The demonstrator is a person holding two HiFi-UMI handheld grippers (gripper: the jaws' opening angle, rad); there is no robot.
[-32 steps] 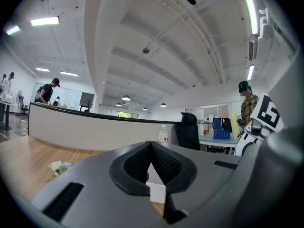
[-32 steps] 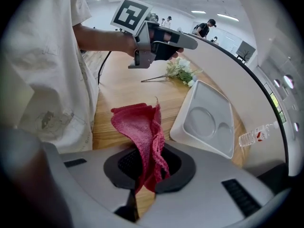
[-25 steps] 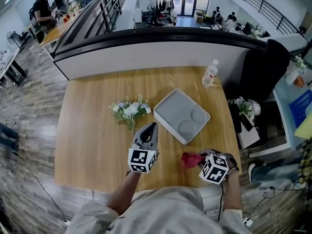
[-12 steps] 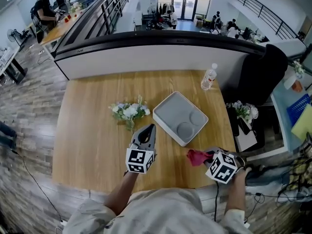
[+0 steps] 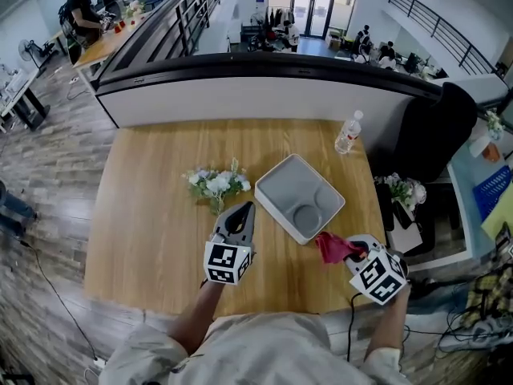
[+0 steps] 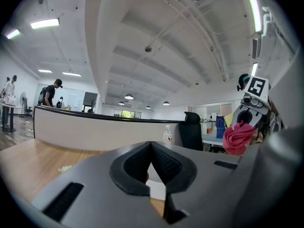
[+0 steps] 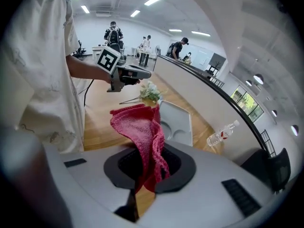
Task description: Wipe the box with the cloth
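The grey box point(image 5: 298, 196), a shallow square tray with two round hollows, lies tilted on the wooden table point(image 5: 152, 207). My right gripper point(image 5: 348, 249) is shut on the red cloth point(image 5: 330, 247), which hangs just off the box's near right corner. In the right gripper view the red cloth point(image 7: 142, 132) droops from the jaws, with the box point(image 7: 176, 123) beyond. My left gripper point(image 5: 243, 212) hovers left of the box, jaws shut with nothing between them. The left gripper view shows the cloth point(image 6: 237, 136) at far right.
A small bunch of white flowers point(image 5: 216, 184) lies left of the box. A water bottle point(image 5: 347, 132) stands at the table's far right corner. Right of the table are a black chair point(image 5: 437, 127) and a side table with flowers point(image 5: 405, 192).
My right gripper has carried the red cloth up and toward the box's near right corner. The left gripper has stayed almost still.
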